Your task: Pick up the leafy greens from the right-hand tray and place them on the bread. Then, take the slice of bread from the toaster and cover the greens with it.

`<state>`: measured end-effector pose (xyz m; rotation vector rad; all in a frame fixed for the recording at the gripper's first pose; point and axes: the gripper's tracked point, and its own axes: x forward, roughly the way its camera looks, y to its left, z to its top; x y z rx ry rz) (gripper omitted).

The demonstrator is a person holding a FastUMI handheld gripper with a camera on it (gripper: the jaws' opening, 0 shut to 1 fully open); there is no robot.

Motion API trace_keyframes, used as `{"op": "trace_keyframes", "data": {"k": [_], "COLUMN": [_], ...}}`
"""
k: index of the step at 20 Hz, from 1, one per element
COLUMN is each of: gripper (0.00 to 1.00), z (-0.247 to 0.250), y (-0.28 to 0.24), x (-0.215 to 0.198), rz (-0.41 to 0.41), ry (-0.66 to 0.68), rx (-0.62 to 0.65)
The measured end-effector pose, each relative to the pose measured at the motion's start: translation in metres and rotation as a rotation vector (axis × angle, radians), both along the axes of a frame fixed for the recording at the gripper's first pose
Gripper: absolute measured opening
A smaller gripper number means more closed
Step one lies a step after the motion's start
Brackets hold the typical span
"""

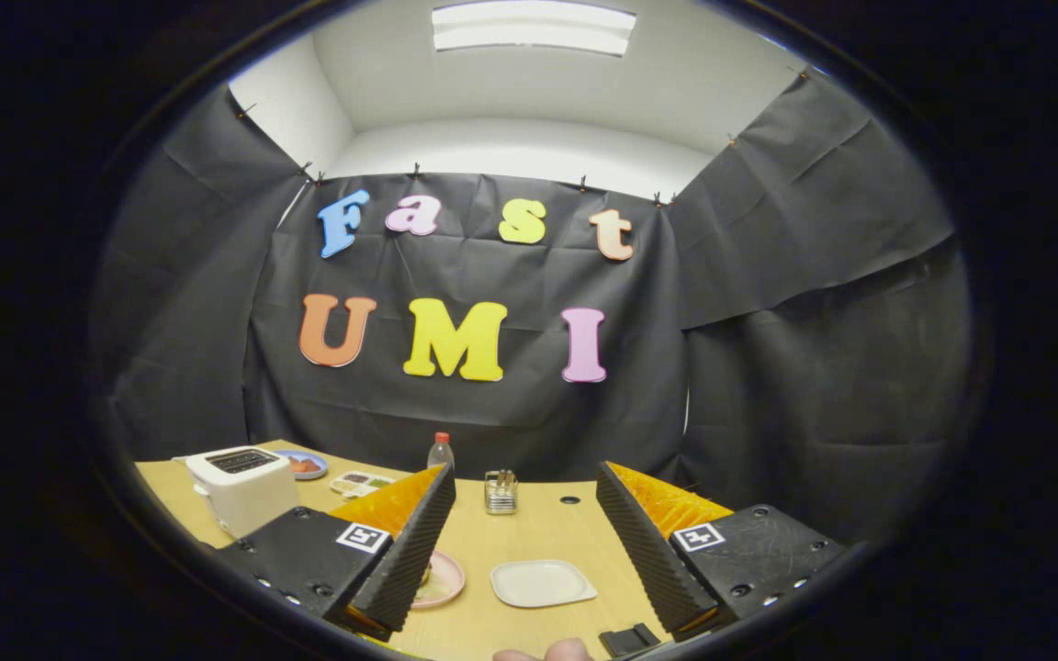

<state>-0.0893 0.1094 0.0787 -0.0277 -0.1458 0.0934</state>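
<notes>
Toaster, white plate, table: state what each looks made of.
The white box-shaped toaster looks like smooth plastic, with an even matte shell. The white squarish plate, seen between the open fingers, could be plastic or ceramic; its faint sheen leaves that open. The tan table looks like wood laminate, flat and uniform.

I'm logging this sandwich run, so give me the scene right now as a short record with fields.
gripper: jaws open, holding nothing, above the table
table: light wood
between the jaws: white square plate, looks bare
by the left jaw: pink plate, partly hidden
toaster: white, far left
behind toaster: blue plate, small tray
far edge: bottle, metal rack
</notes>
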Motion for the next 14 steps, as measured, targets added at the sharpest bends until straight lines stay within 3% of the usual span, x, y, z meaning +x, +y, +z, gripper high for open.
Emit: {"op": "trace_keyframes", "data": {"k": [14], "gripper": [0.96], "z": [0.0005], "y": [0.0049], "x": [-0.0002], "rz": [0.005], "ry": [0.009], "rx": [0.010]}}
